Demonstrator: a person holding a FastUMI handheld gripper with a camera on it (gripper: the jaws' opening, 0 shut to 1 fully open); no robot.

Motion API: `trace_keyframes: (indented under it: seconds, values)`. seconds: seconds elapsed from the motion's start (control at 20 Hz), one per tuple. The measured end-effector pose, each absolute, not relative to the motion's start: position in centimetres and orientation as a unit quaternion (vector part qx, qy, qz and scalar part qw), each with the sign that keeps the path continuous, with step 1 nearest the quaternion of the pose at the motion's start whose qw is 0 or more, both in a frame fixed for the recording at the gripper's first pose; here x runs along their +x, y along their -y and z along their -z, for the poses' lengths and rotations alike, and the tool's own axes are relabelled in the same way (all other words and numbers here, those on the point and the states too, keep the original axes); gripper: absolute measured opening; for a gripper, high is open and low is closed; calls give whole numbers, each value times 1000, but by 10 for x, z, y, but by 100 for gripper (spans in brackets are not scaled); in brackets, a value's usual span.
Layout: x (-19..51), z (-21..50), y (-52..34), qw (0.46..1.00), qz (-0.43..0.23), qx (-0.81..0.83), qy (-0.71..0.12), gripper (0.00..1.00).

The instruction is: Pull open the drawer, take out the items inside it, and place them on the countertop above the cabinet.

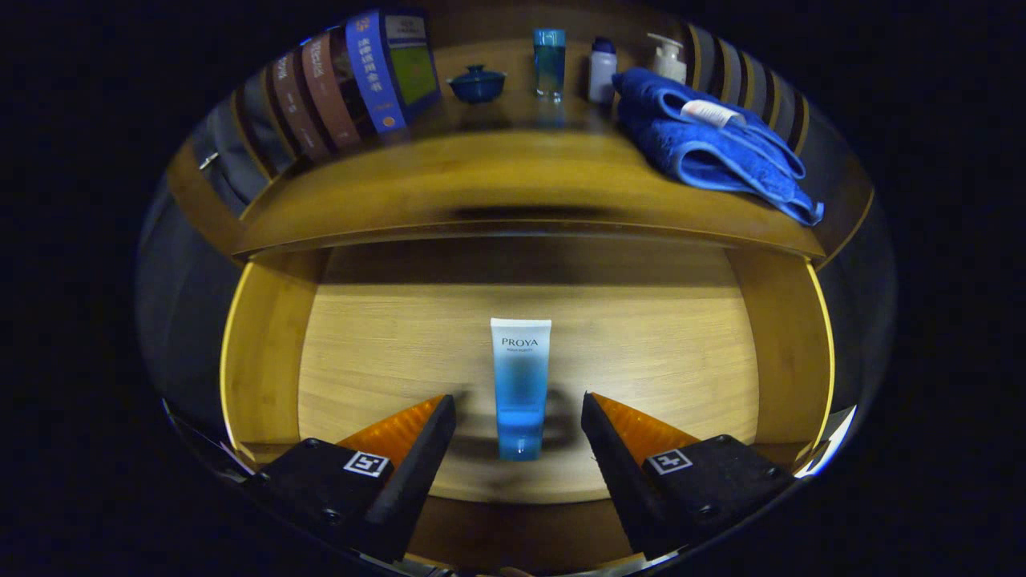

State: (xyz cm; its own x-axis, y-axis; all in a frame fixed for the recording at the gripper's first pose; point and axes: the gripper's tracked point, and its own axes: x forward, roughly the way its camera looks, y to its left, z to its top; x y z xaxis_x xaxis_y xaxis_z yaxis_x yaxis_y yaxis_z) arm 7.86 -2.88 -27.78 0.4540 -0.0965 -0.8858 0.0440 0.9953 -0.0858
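The wooden drawer (264,353) stands pulled out below the countertop (497,180). On its floor lies a white-and-blue tube (520,389), cap end toward me, pointing straight away. My gripper (519,409) hovers over the drawer, open, with one black-and-orange finger on each side of the tube's lower half. Neither finger touches the tube; a gap shows on both sides.
On the countertop a folded blue towel (709,148) lies at the right. Several books (353,84) lean at the left. Along the back stand a dark blue lidded bowl (477,82), a blue bottle (549,62), a white bottle (602,70) and a pump dispenser (667,56).
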Motion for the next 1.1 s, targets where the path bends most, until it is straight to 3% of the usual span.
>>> trace_keyframes:
  seconds: [0.2, 0.4, 0.6, 0.75, 1.1]
  values:
    - [77, 301, 30, 823, 45, -32, -566, 100]
    - [83, 312, 35, 803, 54, -35, -593, 82]
    - [88, 315, 29, 803, 37, -61, -592, 47]
    - [86, 313, 31, 811, 24, -56, -582, 39]
    - [88, 302, 29, 833, 23, -37, -552, 39]
